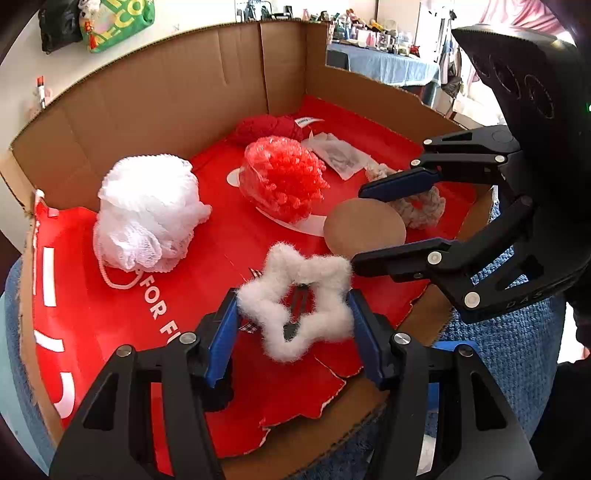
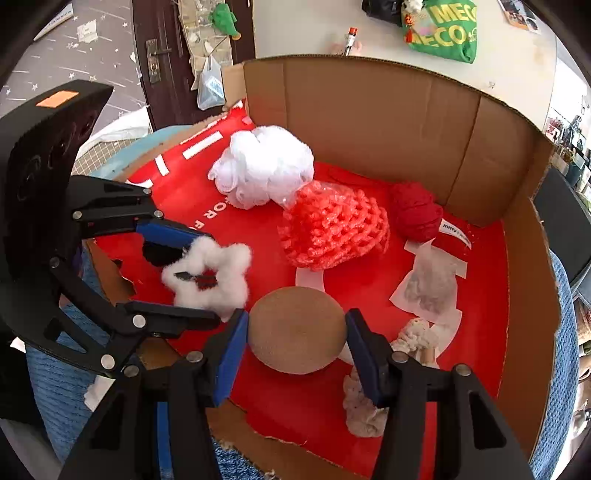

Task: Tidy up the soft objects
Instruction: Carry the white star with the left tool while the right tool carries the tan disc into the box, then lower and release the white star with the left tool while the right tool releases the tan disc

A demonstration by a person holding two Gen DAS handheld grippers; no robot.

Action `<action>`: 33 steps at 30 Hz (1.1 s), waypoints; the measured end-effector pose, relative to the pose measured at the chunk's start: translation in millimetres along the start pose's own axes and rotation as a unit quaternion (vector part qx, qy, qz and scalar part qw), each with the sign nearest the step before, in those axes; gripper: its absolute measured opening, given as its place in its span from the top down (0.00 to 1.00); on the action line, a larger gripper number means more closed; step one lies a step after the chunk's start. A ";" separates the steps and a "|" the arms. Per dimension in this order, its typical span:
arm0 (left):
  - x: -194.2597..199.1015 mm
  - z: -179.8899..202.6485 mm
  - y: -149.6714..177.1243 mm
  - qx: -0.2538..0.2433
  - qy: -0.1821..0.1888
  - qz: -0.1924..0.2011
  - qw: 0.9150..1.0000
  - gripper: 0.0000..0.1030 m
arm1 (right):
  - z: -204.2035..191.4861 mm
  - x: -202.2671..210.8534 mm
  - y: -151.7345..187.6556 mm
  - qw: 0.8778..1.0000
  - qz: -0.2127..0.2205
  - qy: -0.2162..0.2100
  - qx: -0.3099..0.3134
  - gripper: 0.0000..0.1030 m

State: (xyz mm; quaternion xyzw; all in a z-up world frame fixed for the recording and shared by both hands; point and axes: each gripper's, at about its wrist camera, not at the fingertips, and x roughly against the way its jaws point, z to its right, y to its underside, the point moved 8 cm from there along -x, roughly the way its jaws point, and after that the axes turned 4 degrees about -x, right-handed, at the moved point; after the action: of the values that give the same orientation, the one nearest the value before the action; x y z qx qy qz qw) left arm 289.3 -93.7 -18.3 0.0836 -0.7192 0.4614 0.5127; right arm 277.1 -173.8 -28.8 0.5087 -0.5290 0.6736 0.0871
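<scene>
My left gripper (image 1: pixel 293 300) (image 2: pixel 212 277) is shut on a white fluffy star-shaped ring (image 1: pixel 295 314) (image 2: pixel 210 277), one blue pad pressing each side, at the near edge of the cardboard box (image 1: pixel 166 96). My right gripper (image 2: pixel 296 314) (image 1: pixel 360 227) is shut on a flat brown round pad (image 2: pixel 297 332) (image 1: pixel 365 229), held just right of the star. On the red liner (image 1: pixel 110 314) lie a white mesh pouf (image 1: pixel 147 214) (image 2: pixel 262 170), a red foam net (image 1: pixel 282 177) (image 2: pixel 332 229), a red yarn ball (image 1: pixel 266 127) (image 2: pixel 415 210) and a beige knitted piece (image 1: pixel 424 206) (image 2: pixel 365 406).
A clear packet (image 1: pixel 340 155) (image 2: pixel 430 284) lies near the yarn. Tall cardboard walls close the far and side edges; the near edge is low and torn. A blue textured cloth (image 1: pixel 498 332) lies under the box. A green bag (image 2: pixel 443 33) hangs behind.
</scene>
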 end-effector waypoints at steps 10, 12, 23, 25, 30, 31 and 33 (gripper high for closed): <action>-5.3 -2.1 -1.7 -0.006 0.010 -0.012 1.000 0.46 | 1.1 -13.2 1.5 1.000 -0.020 -0.006 0.014 0.45; -7.1 -1.6 -2.3 -0.008 0.011 -0.014 1.000 0.46 | 1.5 -14.3 1.7 1.000 -0.021 -0.008 0.014 0.45; -6.6 -0.9 -1.8 -0.011 0.013 -0.017 1.000 0.45 | 3.3 -19.3 1.7 0.999 -0.032 -0.015 0.014 0.45; -7.0 -0.9 -1.7 -0.011 0.013 -0.017 1.000 0.45 | 3.8 -18.9 2.1 0.999 -0.033 -0.015 0.013 0.45; -8.2 -1.5 -1.3 -0.010 0.013 -0.017 1.000 0.45 | 5.9 -17.2 3.7 0.999 -0.036 -0.013 0.012 0.45; -8.1 -1.7 -1.4 -0.009 0.013 -0.017 1.000 0.45 | 6.5 -17.2 3.8 0.999 -0.037 -0.013 0.011 0.44; -8.7 -2.3 -1.5 -0.008 0.013 -0.017 1.000 0.44 | 7.9 -17.1 4.3 0.999 -0.037 -0.013 0.010 0.43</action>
State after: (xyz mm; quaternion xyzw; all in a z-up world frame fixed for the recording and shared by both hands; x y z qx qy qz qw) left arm 295.7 -95.9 -24.4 0.0860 -0.7150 0.4475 0.5302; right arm 286.9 -174.8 -45.4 0.5372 -0.5044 0.6686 0.1000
